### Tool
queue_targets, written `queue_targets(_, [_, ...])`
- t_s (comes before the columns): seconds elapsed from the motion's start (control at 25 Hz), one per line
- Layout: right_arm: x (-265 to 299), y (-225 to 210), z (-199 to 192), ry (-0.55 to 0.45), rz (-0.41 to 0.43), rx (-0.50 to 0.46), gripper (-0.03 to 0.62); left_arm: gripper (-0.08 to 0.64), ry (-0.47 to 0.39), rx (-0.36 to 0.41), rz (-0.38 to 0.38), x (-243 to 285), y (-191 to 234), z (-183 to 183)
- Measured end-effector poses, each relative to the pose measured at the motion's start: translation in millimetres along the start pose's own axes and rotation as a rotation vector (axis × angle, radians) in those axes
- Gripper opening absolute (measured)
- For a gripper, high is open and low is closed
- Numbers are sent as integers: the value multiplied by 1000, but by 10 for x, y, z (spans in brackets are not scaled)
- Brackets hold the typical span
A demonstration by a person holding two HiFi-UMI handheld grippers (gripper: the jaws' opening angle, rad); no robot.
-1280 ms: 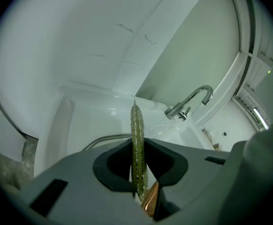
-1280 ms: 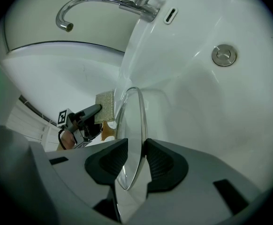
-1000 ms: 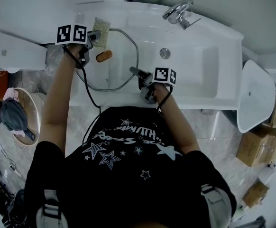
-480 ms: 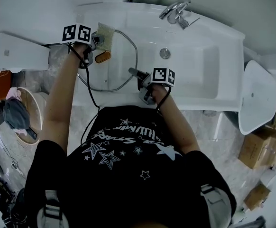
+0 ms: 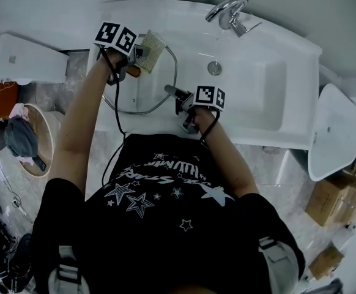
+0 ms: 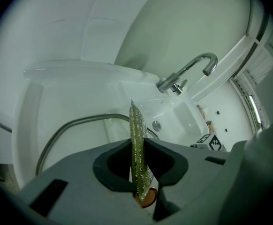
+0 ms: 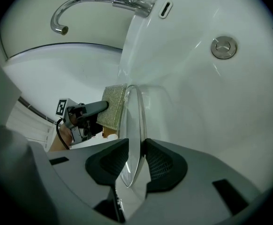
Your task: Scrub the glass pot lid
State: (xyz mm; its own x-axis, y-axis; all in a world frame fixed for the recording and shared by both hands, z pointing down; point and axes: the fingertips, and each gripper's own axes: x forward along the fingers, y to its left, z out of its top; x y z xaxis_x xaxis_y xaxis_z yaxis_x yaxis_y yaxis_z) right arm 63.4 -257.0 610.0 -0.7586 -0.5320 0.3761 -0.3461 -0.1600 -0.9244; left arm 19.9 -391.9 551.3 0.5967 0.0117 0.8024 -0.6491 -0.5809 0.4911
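Left gripper (image 5: 137, 58), pinching sponge (image 5: 153, 43), slid right onto lid (image 5: 142, 94) by sink's (image 5: 251, 97) back edge; right gripper (image 5: 175, 94) just tightened on lid's rim.

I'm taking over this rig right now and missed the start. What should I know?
The left gripper is shut on the scouring pad, held edge-on.
The right gripper has just been closing its jaws and clamps the glass pot lid by its rim.
The lid is over the left end of the sink, its orange knob on the pad's side; the pad is at its far rim.
Done: both things in hand; how much is scrubbed can't be told.
Left: scrub the glass.
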Motion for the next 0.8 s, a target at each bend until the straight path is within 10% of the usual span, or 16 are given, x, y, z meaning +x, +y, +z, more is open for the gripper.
queue_targets(0.8, [-15, 9, -18, 94, 50, -5, 103, 69, 108, 90, 14, -32, -454, -541])
